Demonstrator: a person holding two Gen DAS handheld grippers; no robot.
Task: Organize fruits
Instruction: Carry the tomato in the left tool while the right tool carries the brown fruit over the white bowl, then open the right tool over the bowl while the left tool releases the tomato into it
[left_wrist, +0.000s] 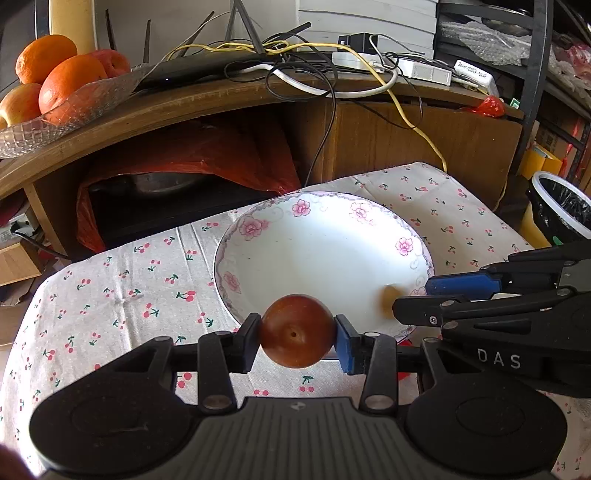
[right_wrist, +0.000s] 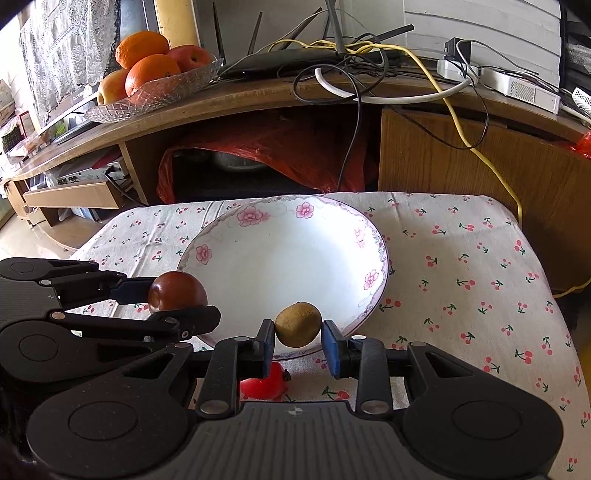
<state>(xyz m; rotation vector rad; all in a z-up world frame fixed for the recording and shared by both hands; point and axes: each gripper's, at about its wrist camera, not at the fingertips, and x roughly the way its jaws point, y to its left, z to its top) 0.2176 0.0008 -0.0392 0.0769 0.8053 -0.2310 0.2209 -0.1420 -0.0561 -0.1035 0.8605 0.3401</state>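
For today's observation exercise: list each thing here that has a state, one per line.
Left gripper: shut on the dark red fruit.
Right gripper: open, jaws beside the brown fruit, gap at its right pad.
Flowered plate: empty.
Glass dish: holding oranges and apples.

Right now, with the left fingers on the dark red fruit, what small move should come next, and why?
Probably ease the left gripper forward and lower: the dark red fruit hangs above the near rim of the plate, so opening here might let it roll onto the tablecloth.
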